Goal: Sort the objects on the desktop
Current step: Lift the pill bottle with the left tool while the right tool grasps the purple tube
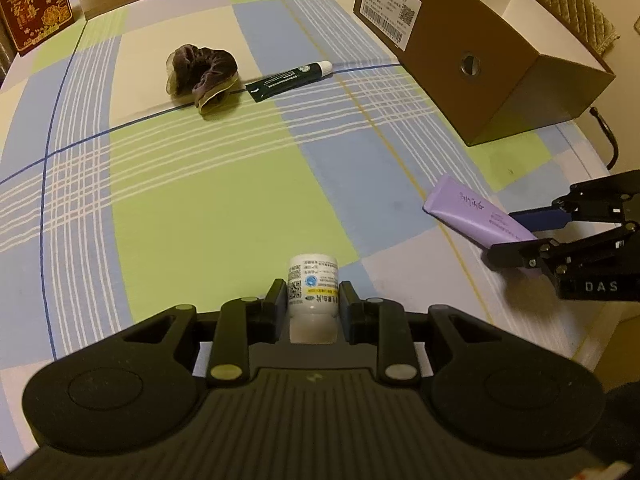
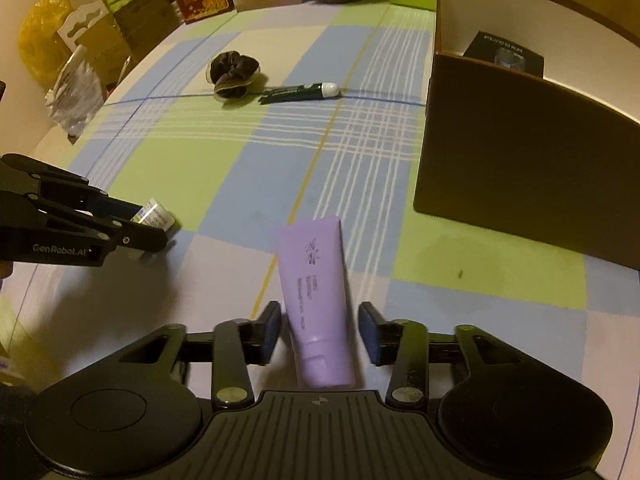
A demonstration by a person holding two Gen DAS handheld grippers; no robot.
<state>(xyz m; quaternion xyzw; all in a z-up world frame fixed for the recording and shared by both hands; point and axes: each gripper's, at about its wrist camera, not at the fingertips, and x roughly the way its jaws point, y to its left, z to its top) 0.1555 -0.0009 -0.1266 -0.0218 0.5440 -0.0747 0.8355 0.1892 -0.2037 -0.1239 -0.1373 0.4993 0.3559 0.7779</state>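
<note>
Right gripper (image 2: 319, 330): jaws standing apart around the lilac plastic tube (image 2: 316, 300), gap showing on the right side.
Left gripper (image 2: 158, 226): gripping a small white labelled bottle (image 2: 157, 216).
Brown cardboard box (image 2: 520, 184): sitting right, open-topped.
Dark green tube (image 2: 298, 93): lying beside the dark fabric scrunchie (image 2: 233, 74).

Left claw (image 1: 313, 300): matt black plastic, ribbed housing, dull metal rivets; between its pads a smooth glossy white plastic bottle (image 1: 313, 300) with paper label. Right claw (image 2: 319, 330): same finish, a smooth satin lilac plastic tube (image 2: 316, 292) between its blue pads. Beneath both, matt woven checked tablecloth (image 1: 200, 200). Far ahead: crumpled velvety scrunchie (image 1: 202, 76), glossy dark tube (image 1: 288, 80). Right: matt brown cardboard box (image 1: 480, 64), paper sticker.
</note>
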